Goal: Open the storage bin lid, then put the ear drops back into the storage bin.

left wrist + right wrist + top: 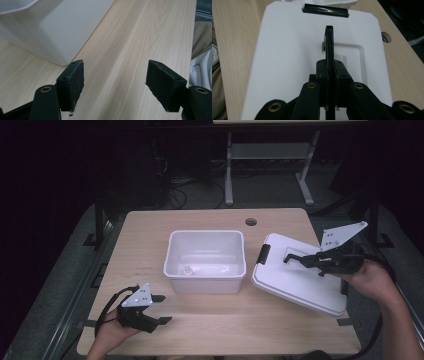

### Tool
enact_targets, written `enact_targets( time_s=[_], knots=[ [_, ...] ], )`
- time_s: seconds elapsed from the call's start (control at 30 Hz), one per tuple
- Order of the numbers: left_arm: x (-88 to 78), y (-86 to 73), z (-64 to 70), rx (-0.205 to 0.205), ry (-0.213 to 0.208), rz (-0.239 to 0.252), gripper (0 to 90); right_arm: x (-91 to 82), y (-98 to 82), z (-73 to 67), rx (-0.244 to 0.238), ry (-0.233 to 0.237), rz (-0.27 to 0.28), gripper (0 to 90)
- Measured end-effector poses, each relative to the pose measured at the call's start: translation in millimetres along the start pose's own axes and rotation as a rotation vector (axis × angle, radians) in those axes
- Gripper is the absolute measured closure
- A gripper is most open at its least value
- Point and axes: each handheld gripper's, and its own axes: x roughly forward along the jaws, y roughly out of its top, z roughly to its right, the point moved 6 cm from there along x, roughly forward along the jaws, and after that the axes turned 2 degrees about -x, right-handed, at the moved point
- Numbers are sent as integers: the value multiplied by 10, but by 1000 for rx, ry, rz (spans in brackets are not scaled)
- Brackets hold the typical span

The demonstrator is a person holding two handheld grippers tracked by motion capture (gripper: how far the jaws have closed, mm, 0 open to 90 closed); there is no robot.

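1. Left gripper (161, 309): one, nearest the table's front edge at the left, held in the person's left hand (112, 332). Its jaws stand apart with nothing between them; the left gripper view shows bare wood between the two pads (75, 85).
2. Table (210, 320): one, of pale wood, with one round cable hole (251, 222) near its far edge.
3. Bin (205, 261): one white, open-topped plastic bin at the middle of the table, just beyond the left gripper and apart from it. One small pale item (188, 269) lies on its floor; what it is cannot be told. In the left gripper view, one corner of the bin (60, 32) stands beyond the left jaw.
4. Lid (295, 275): one white lid, lying tilted on the table to the right of the bin, with one black latch (263, 254) on the edge nearest the bin.
5. Right gripper (290, 260): one, held in the person's right hand (372, 280) above the lid. Its jaws are clenched on the lid's black handle (329, 42), which stands upright between the two pads in the right gripper view.
6. Desk frame (270, 165): one grey frame on the floor beyond the table.
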Motion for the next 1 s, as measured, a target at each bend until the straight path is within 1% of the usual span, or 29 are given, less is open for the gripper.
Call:
enact_targets(
  time_s=[0.07,0.27,0.4,0.53,0.7,0.83,0.93,1.0],
  knots=[
    [-3,1,-2,-3,0,0,296,-30,51,-4,-1,3,8,839],
    [-4,0,0,0,2,-2,292,-94,214,3,-36,-4,7,839],
    [-11,13,-6,2,2,3,286,-126,329,14,-47,-7,27,838],
    [-7,9,-29,-2,-1,2,285,-132,454,23,-65,-7,34,838],
    [0,9,-36,-4,-4,1,279,-109,586,1,-82,13,40,838],
    [-21,13,-44,-5,-1,10,279,-81,674,-1,-92,16,50,839],
    [-39,10,-50,-5,3,16,278,-48,733,-1,-88,27,56,839],
    [-38,3,-54,-10,3,15,278,-23,769,3,-97,34,57,839]
  ],
)
